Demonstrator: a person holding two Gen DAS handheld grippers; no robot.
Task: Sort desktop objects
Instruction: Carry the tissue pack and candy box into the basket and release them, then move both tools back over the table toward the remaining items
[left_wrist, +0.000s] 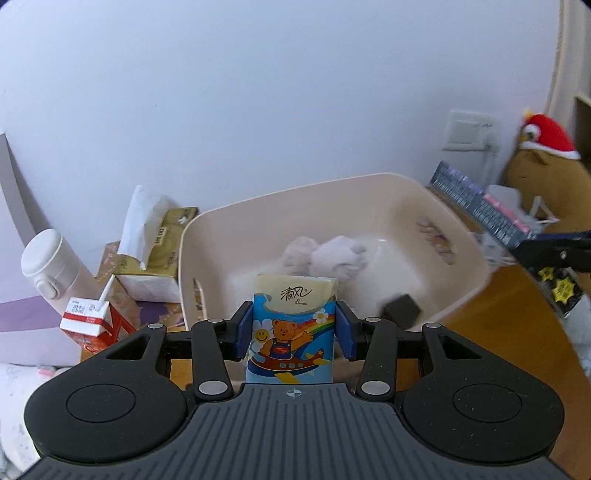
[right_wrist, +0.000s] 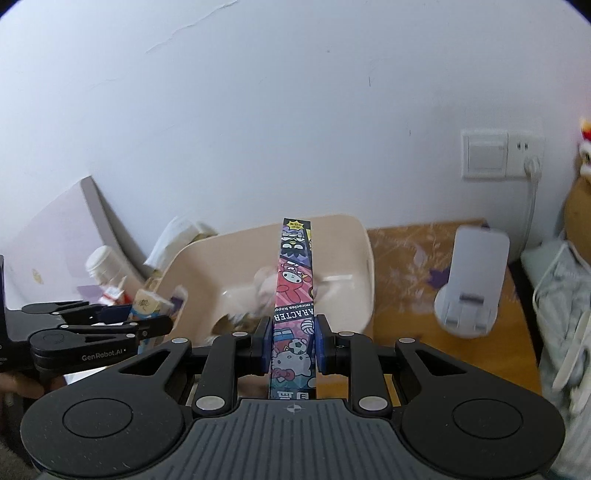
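Left gripper (left_wrist: 293, 330) clamps my tissue pack (left_wrist: 293, 325), right gripper (right_wrist: 293, 345) a cartoon box (right_wrist: 293, 295); next, I release both over the bin (left_wrist: 369, 195).

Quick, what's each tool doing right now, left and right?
Left tool: closed on the tissue pack.
Right tool: closed on the cartoon box.

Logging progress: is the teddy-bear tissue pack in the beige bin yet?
Not yet. The teddy-bear tissue pack sits clamped in the left hand-held gripper, before the beige plastic bin.
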